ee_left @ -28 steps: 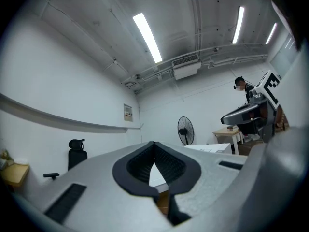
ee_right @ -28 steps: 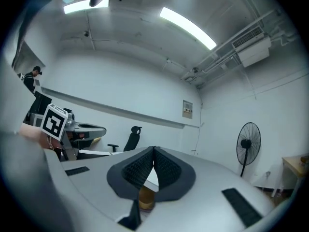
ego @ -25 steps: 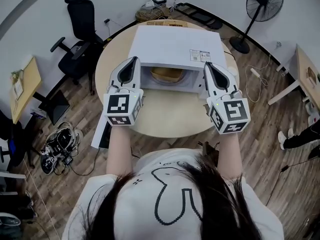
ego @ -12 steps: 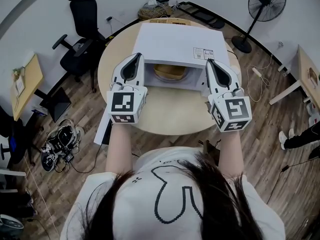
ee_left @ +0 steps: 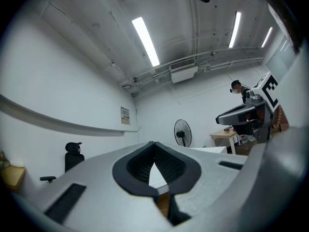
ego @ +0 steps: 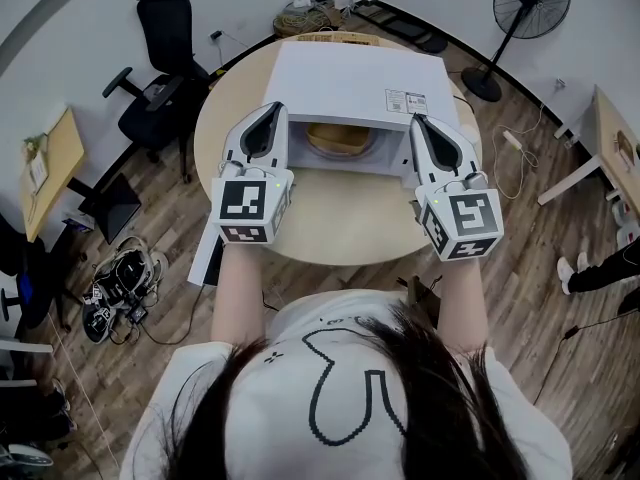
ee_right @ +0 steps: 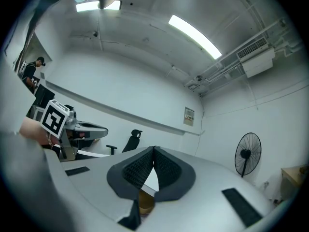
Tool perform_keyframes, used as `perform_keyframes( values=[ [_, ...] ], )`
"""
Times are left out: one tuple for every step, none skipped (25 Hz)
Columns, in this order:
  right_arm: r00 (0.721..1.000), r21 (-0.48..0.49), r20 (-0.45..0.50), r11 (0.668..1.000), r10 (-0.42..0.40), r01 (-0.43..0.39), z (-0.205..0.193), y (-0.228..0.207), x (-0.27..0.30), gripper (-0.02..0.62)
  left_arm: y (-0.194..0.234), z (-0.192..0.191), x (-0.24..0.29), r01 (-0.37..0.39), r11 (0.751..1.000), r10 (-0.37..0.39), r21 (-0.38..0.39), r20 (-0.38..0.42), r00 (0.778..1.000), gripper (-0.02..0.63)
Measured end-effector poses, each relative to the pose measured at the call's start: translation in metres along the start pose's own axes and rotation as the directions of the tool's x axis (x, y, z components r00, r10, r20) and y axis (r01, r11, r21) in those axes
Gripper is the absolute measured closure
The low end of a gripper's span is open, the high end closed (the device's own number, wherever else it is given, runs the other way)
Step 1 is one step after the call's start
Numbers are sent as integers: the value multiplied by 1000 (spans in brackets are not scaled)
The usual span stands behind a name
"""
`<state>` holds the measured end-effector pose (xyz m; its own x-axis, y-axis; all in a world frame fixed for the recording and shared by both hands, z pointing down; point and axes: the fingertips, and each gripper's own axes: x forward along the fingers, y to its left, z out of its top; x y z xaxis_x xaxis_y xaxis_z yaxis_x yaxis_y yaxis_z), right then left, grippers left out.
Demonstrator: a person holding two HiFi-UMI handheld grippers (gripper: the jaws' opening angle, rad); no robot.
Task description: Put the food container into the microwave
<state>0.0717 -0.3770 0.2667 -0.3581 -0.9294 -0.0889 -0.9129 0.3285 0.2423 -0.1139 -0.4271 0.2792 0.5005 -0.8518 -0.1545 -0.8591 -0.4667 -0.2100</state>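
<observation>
A white microwave (ego: 350, 83) stands on a round wooden table (ego: 330, 223) with its front open toward me. Inside its cavity sits a tan, round food container (ego: 340, 138). My left gripper (ego: 268, 115) is held at the left side of the opening, shut with nothing in it. My right gripper (ego: 418, 124) is at the right side, also shut and empty. The left gripper view shows the left gripper (ee_left: 154, 144) with its tips touching. In the right gripper view the right gripper (ee_right: 154, 149) meets the same way, with a tan patch of the container (ee_right: 145, 202) below.
A white panel (ego: 203, 258), seemingly the open door, hangs off the table's left edge. A black office chair (ego: 160, 43) stands at the far left, a floor fan (ego: 528, 8) at the far right, cables (ego: 115, 293) on the floor, and small desks (ego: 45, 173) at both sides.
Both grippers have hardly moved, drifting slightly toward the microwave's front. The container stays inside the cavity and both grippers stay shut.
</observation>
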Motion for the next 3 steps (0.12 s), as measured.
perform_keyframes(
  values=[
    [1000,1,0,1000,1,-1,0,0,0,568,-1,0,0,1,1000,-1,1,1,1000,597],
    [1000,1,0,1000,1,-1,0,0,0,568,-1,0,0,1,1000,-1,1,2,1000,597],
    [1000,2,0,1000,2,-2,0,0,0,568,-2,1,0,2,1000,-2,1,4,1000,597]
  ],
)
